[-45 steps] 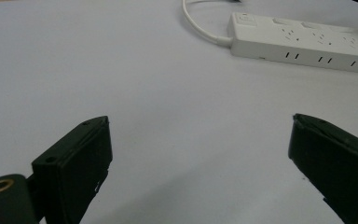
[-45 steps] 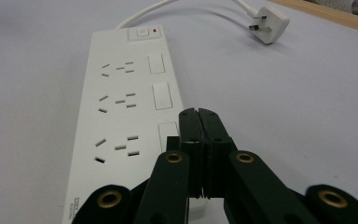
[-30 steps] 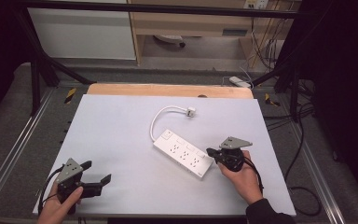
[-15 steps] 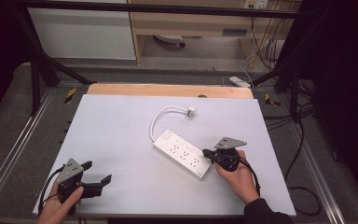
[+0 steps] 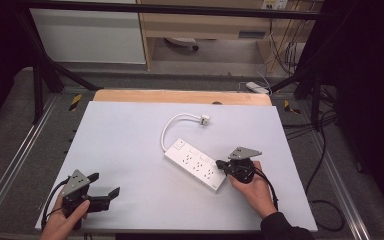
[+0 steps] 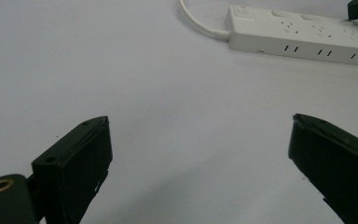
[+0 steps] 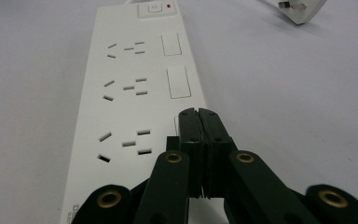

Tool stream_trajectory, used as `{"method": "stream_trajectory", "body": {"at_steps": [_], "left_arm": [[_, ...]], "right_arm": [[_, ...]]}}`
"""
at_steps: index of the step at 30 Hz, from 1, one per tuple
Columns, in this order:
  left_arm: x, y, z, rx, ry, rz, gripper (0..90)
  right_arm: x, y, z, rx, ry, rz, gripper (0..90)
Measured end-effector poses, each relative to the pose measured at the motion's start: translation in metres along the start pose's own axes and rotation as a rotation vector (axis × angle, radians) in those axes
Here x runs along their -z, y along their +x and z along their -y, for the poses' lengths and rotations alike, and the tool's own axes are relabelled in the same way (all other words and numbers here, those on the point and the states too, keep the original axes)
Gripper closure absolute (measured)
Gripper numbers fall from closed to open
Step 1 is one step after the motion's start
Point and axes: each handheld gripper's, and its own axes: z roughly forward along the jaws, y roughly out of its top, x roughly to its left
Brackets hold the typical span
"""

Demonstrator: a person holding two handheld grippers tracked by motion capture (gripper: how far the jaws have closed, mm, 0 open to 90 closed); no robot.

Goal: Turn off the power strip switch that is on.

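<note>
A white power strip (image 5: 195,164) lies at an angle on the pale table mat (image 5: 130,130), its cable (image 5: 167,131) looping back to a white plug (image 5: 205,119). My right gripper (image 5: 221,163) is shut with nothing between its jaws. Its tips (image 7: 198,114) sit over the strip (image 7: 130,88) at the rocker switch nearest the strip's cable-free end; whether they touch it I cannot tell. My left gripper (image 5: 104,184) stands open near the mat's front left corner, with nothing between its fingers (image 6: 79,158). The strip (image 6: 303,35) lies well beyond it.
A wooden board (image 5: 180,96) runs along the mat's far edge. Metal frame rails (image 5: 10,170) flank the table. Loose cables (image 5: 325,205) lie on the floor to the right, and a cabinet (image 5: 87,32) stands behind.
My right gripper has edged slightly left along the strip's near end, still shut. The left gripper has kept still.
</note>
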Motion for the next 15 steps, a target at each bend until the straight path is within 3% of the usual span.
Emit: {"method": "stream_trajectory", "body": {"at_steps": [15], "left_arm": [[-0.0003,-0.0003,0.0002,-0.002,0.003,0.001,6.2]], "right_arm": [[-0.0018,0.0,0.0004,0.004,0.004,0.001,89.0]]}}
